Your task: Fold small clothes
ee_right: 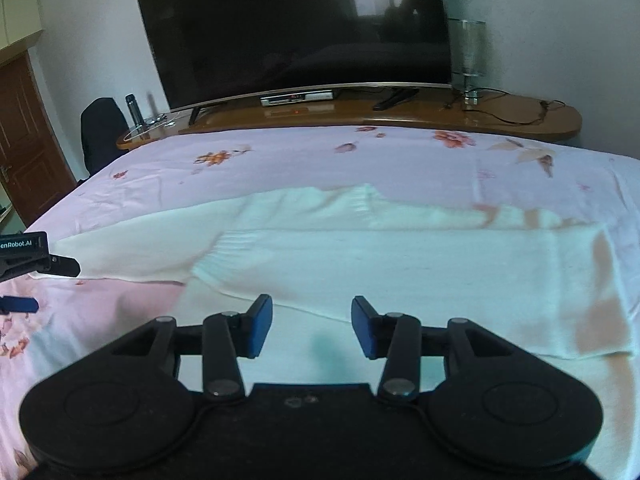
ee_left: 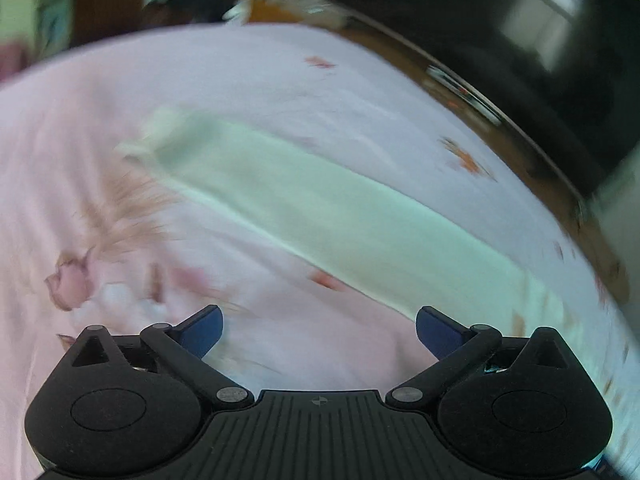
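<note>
A pale cream garment [ee_right: 400, 264] lies spread on the pink flowered bedsheet [ee_right: 280, 160], partly folded, with one layer lying over another. My right gripper [ee_right: 312, 328] is open and empty, its blue pads just above the garment's near edge. The left gripper [ee_right: 24, 280] shows at the left edge of the right wrist view, beside the garment's left end. In the blurred left wrist view the garment [ee_left: 320, 208] runs as a pale band across the sheet [ee_left: 280, 80], and my left gripper [ee_left: 319, 330] is wide open and empty over the sheet in front of it.
A wooden TV bench [ee_right: 360, 116] with a large dark television [ee_right: 300, 28] stands beyond the bed's far edge. A black chair [ee_right: 102, 132] and a brown door [ee_right: 28, 148] are at the left. A glass vase [ee_right: 470, 60] stands on the bench at the right.
</note>
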The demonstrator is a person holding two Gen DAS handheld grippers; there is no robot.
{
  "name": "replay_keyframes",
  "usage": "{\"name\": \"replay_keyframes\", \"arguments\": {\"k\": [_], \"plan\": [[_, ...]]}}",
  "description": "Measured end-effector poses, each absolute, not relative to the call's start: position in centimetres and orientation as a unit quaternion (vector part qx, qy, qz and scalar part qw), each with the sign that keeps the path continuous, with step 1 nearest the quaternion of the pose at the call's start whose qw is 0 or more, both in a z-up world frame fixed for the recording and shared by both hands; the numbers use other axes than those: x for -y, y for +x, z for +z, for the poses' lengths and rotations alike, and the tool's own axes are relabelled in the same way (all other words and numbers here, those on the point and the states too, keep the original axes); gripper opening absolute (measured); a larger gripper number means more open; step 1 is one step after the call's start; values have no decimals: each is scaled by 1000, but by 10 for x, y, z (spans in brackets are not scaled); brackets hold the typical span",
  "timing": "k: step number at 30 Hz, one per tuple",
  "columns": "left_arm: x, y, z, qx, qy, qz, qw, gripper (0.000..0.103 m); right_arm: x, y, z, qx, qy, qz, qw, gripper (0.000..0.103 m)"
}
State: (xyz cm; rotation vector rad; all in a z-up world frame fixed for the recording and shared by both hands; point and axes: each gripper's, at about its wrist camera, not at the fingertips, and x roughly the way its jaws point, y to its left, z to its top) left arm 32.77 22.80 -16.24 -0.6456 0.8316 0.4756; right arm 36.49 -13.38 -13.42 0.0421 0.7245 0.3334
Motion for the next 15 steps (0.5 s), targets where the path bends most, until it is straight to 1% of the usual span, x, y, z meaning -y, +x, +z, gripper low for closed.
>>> {"name": "replay_keyframes", "arguments": {"k": [1,3,4,6,15], "plan": [[-242,325,-167,-389,-325,229,831,85,125,367,-136,-353,15,162,921,43],[-266,325,-175,-388,-351,236,819,64,108,371,-140,-355,8,158,922,43],[-277,326,-178,-380,-372,234,814,61,101,372,-142,-355,9,156,922,43],[-296,329,-183,-363,-407,229,807,61,89,377,-145,-358,13,152,921,43],[-342,356,-206,-302,-475,230,794,61,62,399,-155,-364,14,135,921,43]]}}
